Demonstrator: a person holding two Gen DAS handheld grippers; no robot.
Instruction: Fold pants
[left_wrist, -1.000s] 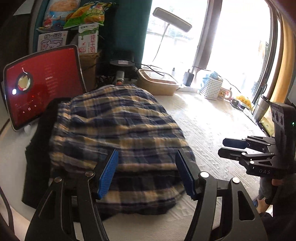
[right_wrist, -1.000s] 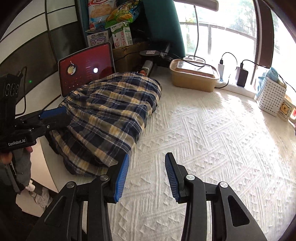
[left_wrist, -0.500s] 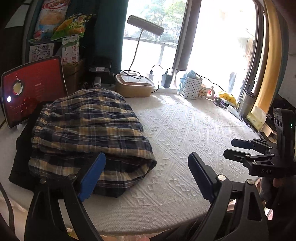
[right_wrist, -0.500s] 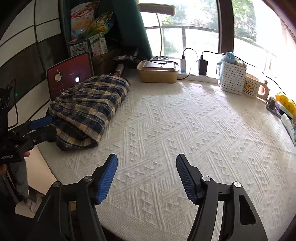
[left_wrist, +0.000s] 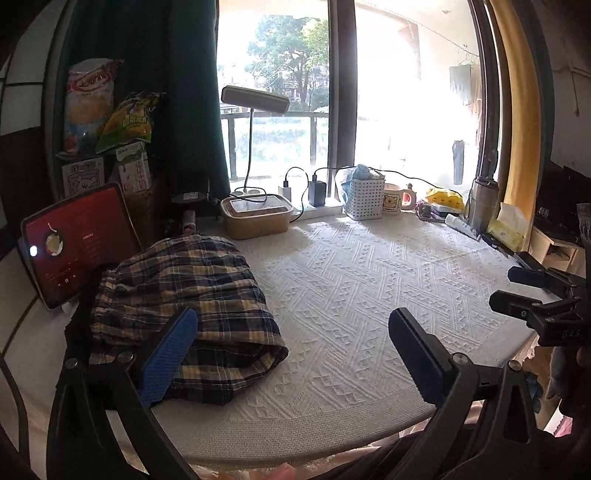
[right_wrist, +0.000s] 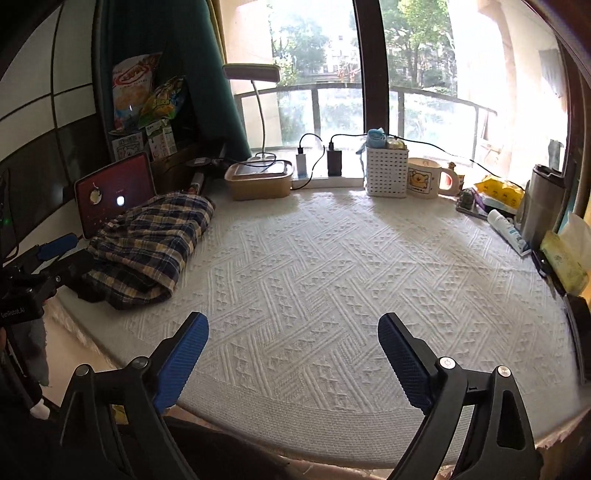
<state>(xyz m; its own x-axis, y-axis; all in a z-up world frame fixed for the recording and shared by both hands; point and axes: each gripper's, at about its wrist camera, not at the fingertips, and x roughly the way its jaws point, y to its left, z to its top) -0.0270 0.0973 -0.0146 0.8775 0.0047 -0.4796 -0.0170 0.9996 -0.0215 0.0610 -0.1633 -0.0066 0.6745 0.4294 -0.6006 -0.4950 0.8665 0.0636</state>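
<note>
The folded plaid pants (left_wrist: 184, 306) lie on the white surface (left_wrist: 351, 295) behind the left gripper's (left_wrist: 291, 339) left finger. Both grippers' fingers have just been opening, nothing between; the right gripper (right_wrist: 293, 347) stands well apart from the pants.

Our left gripper (left_wrist: 291, 332) sits at the bottom of its frame, jaws just opened wide, nothing between them. Our right gripper (right_wrist: 293, 336) likewise, spread and empty.
</note>
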